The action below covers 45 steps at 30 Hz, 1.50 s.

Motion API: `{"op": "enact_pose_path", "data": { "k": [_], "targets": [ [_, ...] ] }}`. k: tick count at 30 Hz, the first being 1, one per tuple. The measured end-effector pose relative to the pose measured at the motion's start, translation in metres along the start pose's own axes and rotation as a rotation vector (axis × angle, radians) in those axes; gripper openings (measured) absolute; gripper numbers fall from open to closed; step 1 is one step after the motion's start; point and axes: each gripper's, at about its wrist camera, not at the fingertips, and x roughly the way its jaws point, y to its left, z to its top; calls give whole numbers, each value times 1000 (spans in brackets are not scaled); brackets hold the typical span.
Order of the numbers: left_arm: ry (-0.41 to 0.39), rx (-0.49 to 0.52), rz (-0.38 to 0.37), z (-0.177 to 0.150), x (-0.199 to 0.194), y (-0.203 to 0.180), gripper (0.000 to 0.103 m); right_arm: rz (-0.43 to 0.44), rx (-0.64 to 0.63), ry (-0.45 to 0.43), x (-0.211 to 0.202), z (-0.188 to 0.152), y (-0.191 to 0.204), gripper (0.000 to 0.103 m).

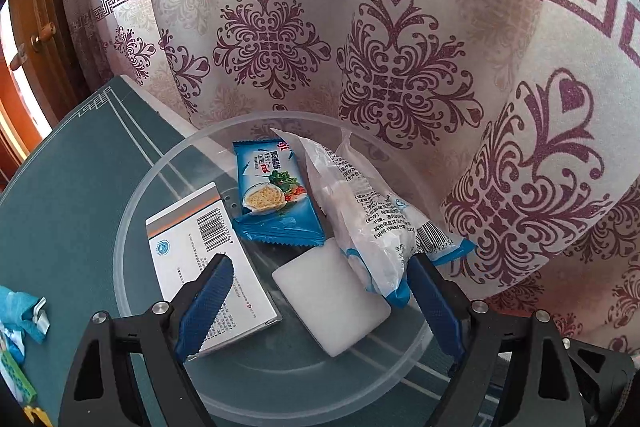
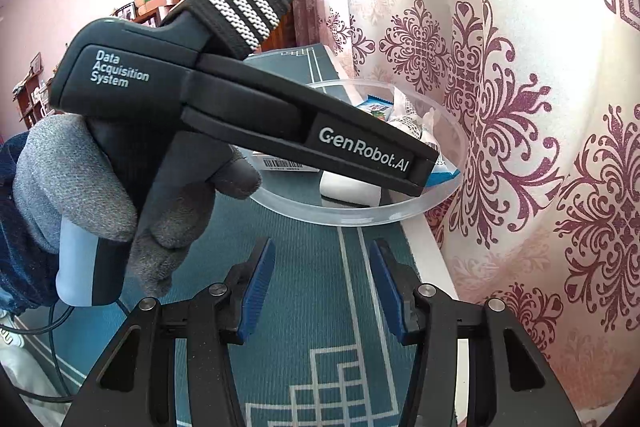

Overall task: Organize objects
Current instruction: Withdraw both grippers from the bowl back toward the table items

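Observation:
A clear plastic bowl (image 1: pixel 132 211) stands on the green mat near the curtain. In it lie a white carton with a barcode (image 1: pixel 192 251), a blue cracker packet (image 1: pixel 268 187), a white block (image 1: pixel 328 295) and a white-and-blue plastic bag (image 1: pixel 360 219). My left gripper (image 1: pixel 316 291) hangs open over the bowl, its right finger (image 1: pixel 432 303) beside the bag's lower corner. My right gripper (image 2: pixel 322 279) is open and empty above the mat, short of the bowl (image 2: pixel 348 213). The left gripper's body (image 2: pixel 248 107) hides much of the bowl there.
A patterned white and purple curtain (image 1: pixel 400 67) hangs right behind the bowl. Small blue and green items (image 1: pixel 20 319) lie at the mat's left edge. The white table edge (image 2: pixel 428 259) runs along the curtain. A gloved hand (image 2: pixel 100 195) holds the left gripper.

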Motion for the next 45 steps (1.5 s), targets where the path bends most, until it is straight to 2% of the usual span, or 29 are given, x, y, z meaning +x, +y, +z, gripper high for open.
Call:
{"op": "enact_pose_path", "data": {
  "k": [2, 3, 6, 9, 17, 24, 31, 45],
  "targets": [
    [13, -9, 11, 1, 4, 1, 92, -1, 0, 0, 1, 1, 0, 51],
    [21, -12, 10, 0, 5, 2, 92, -2, 0, 1, 16, 11, 10, 51],
    [20, -30, -4, -2, 1, 11, 92, -3, 4, -4, 15, 12, 12, 51],
    [-5, -67, -14, -3, -11, 23, 92, -3, 8, -6, 28, 12, -2, 51],
    [-94, -186, -2, -21, -55, 57, 95, -1, 6, -23, 32, 11, -1, 51],
    [-132, -267, 83, -54, -78, 83, 95, -1, -5, -33, 35, 7, 3, 51],
    [-158, -299, 207, -90, -96, 109, 95, 7, -30, -14, 41, 7, 20, 51],
    [-184, -446, 393, -150, -133, 178, 95, 91, -67, 11, 56, 25, 58, 51]
  ]
}}
